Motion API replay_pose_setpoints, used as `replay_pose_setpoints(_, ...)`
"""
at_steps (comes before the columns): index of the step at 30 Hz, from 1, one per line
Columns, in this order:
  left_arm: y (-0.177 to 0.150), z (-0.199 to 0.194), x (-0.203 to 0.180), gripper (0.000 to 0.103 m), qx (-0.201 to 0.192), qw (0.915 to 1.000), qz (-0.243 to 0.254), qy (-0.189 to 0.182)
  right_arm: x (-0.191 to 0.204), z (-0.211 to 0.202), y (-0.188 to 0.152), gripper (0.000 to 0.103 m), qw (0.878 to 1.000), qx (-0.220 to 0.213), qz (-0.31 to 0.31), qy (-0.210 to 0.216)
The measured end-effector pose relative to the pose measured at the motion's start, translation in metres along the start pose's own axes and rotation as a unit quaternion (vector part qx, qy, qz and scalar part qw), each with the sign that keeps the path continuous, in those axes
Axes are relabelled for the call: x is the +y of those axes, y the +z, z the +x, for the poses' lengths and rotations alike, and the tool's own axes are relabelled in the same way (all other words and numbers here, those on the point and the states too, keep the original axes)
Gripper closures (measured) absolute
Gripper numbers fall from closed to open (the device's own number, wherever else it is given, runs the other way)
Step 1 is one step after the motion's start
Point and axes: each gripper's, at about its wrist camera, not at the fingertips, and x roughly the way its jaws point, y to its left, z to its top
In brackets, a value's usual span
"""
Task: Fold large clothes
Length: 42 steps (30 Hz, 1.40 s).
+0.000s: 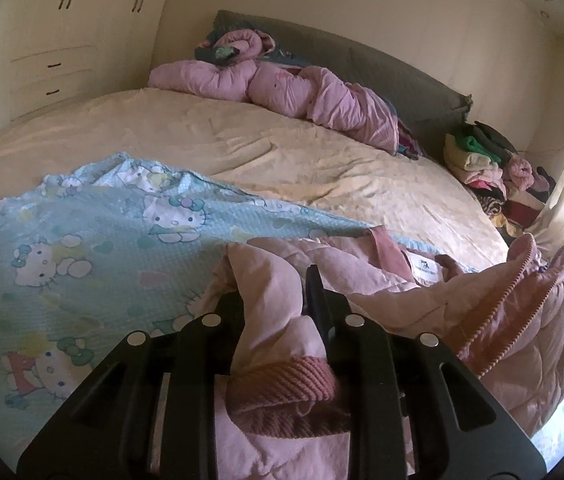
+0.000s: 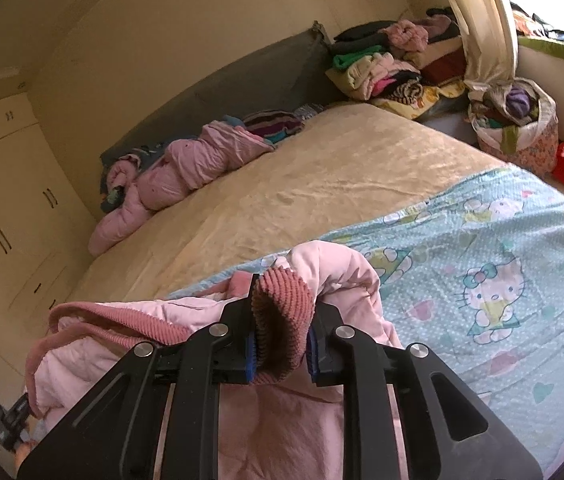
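Left hand-held gripper (image 1: 282, 308): black, clamped on the pale pink quilted jacket (image 1: 422, 300) close to a ribbed dusty-rose cuff (image 1: 282, 384) bunched between its fingers. Right hand-held gripper (image 2: 282, 320): blue-padded, clenched on the other ribbed cuff (image 2: 282, 320), cuff mouth facing the camera. Between and below both, jacket slung loose, zipper edge (image 1: 518, 312) and white neck label (image 1: 428, 268) showing, partly lying on a mint cartoon-cat blanket (image 1: 81, 232) just ahead. Beyond that, cream bedspread (image 1: 261, 144) on the bed; farther still, a rumpled pink duvet (image 1: 302, 88) against the grey headboard (image 1: 394, 76). Far off to the right of the left hand-held gripper, stacked folded clothes (image 1: 482, 156); wardrobe doors (image 1: 61, 40) far left. Likely handling: soft, puffy, light, smooth shell prone to sliding; ribbed cuffs and hem probably the surest places to pinch.
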Motion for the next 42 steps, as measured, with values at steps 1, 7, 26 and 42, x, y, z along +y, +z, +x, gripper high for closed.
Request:
replay_pose_setpoints(1, 0.0, 0.003, 0.001, 0.087, 0.002, 1.0, -0.003, -0.002, -0.002, 0.004, 0.0, 0.084, 1.0, 0.001, 0.004, 0.0)
replay_pose_setpoints(7, -0.003, 0.012, 0.002, 0.087, 0.011, 0.9999, -0.006, -0.006, -0.005, 0.019, -0.002, 0.084, 1.0, 0.008, 0.013, -0.002)
replay_pose_setpoints(26, -0.002, 0.017, -0.002, 0.086, 0.018, 0.9998, 0.002, -0.005, -0.015, 0.028, -0.002, 0.023, 0.996, 0.024, 0.052, 0.073)
replay_pose_setpoints(42, -0.001, 0.01, -0.013, 0.074, 0.012, 0.9998, 0.018, -0.004, 0.094, 0.018, -0.104, 0.016, 0.969, 0.162, -0.149, 0.115)
